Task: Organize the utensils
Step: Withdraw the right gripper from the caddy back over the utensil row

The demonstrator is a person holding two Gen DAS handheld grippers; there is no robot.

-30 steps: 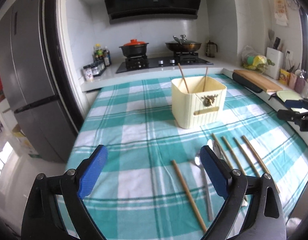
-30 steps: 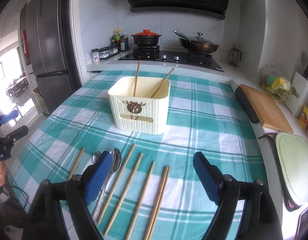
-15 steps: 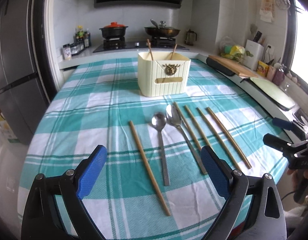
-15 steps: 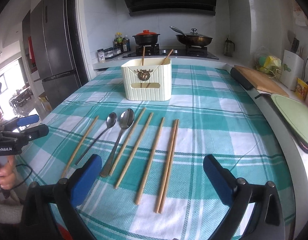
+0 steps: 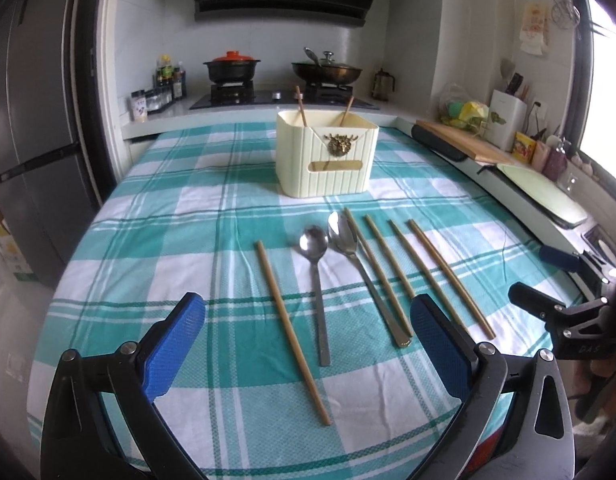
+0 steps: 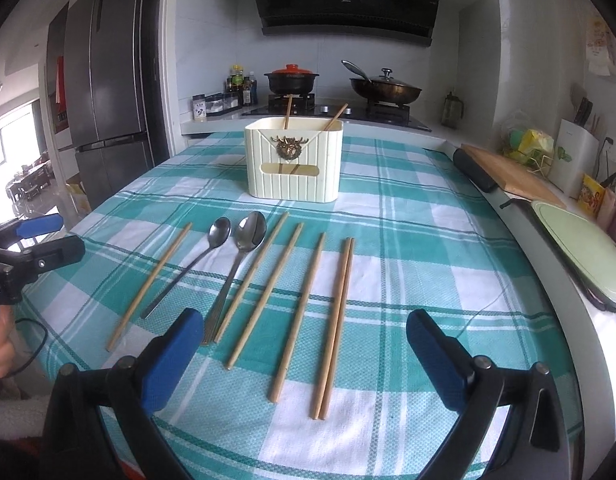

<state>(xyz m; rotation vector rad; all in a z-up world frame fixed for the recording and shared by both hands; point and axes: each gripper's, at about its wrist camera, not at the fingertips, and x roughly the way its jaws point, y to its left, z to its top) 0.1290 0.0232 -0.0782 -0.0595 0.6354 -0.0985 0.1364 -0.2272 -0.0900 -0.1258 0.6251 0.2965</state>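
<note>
A cream utensil holder [image 5: 326, 156] [image 6: 294, 160] stands on the checked tablecloth with two chopsticks upright inside. In front of it lie two metal spoons [image 5: 314, 240] [image 6: 250, 232] and several wooden chopsticks [image 5: 290, 328] [image 6: 336, 320], side by side. My left gripper [image 5: 308, 332] hovers over the near ends of the left chopstick and the spoons. Its jaws are opening, with nothing pressed between the pads. My right gripper [image 6: 304, 344] is open above the near ends of the right-hand chopsticks and holds nothing. Each gripper shows at the edge of the other's view [image 5: 556, 280] [image 6: 40, 240].
A stove with a red-lidded pot [image 6: 292, 78] and a wok [image 6: 384, 88] stands behind the table. A wooden cutting board [image 6: 512, 176] and a pale green tray [image 6: 580, 240] line the right counter. A fridge [image 6: 104, 92] stands at the left.
Both grippers have drawn back from the holder toward the table's near edge and lower, so the spoons and chopsticks now lie ahead of the fingertips. The right jaws have spread wider.
</note>
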